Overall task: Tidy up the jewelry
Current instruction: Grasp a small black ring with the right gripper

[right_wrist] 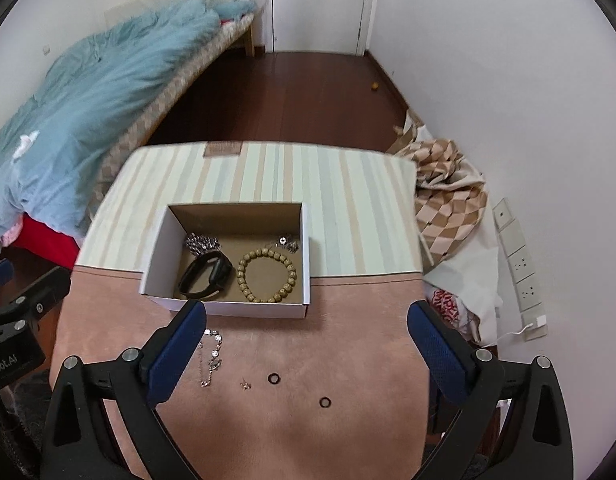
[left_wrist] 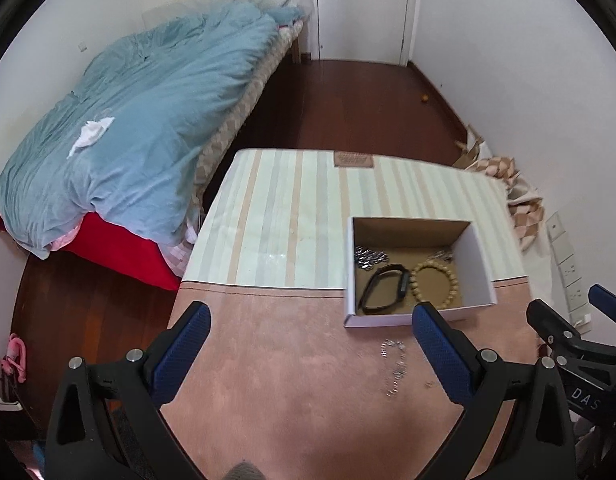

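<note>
An open cardboard box on the table holds a black band, a wooden bead bracelet and silver chains. A thin silver chain lies on the pink mat in front of the box. Two dark rings and a small earring lie nearer me. My left gripper is open and empty above the mat, left of the chain. My right gripper is open and empty above the rings.
The table has a striped cover at the far half and a pink mat near me. A bed with a blue duvet stands at left. Checked cloth and wall sockets lie at right. A door is at the back.
</note>
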Tool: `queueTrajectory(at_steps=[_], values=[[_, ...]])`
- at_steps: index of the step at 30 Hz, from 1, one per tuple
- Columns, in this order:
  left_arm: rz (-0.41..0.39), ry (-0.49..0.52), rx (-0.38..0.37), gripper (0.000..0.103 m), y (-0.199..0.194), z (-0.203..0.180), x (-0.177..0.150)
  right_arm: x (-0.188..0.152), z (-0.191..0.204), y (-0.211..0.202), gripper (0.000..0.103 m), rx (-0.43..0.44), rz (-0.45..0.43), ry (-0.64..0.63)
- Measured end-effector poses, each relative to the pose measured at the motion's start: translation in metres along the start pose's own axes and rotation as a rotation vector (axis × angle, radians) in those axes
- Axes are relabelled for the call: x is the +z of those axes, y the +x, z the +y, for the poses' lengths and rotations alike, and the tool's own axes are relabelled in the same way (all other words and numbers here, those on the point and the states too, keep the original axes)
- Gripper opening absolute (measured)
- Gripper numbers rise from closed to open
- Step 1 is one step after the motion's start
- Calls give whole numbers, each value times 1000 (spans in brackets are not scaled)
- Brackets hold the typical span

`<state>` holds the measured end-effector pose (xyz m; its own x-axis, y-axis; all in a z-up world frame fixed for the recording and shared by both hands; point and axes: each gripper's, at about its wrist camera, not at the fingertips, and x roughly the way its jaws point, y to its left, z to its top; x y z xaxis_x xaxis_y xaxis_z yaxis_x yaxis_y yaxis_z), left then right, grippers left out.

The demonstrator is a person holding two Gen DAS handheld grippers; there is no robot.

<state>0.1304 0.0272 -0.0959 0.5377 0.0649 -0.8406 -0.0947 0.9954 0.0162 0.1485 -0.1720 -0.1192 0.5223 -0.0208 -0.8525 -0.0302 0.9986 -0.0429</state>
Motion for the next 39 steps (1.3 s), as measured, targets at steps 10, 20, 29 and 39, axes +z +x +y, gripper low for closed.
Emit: queueTrajectory(at_steps=[10,20,29,39], values=[[-65,4,-13,103,-63,-4,-14,-17,-7,-84,102,-8,-125,14],[-107,3,-28,103,-103,-4,-26,-28,-12,-137,102,-2,-201,25],[-97,-17,16,103,-82,-5,-40,-51,-27,-97,102,17,-99,84],[110,12,89,103,32,-11,-92,-122,-54,35,68,63,109,196]])
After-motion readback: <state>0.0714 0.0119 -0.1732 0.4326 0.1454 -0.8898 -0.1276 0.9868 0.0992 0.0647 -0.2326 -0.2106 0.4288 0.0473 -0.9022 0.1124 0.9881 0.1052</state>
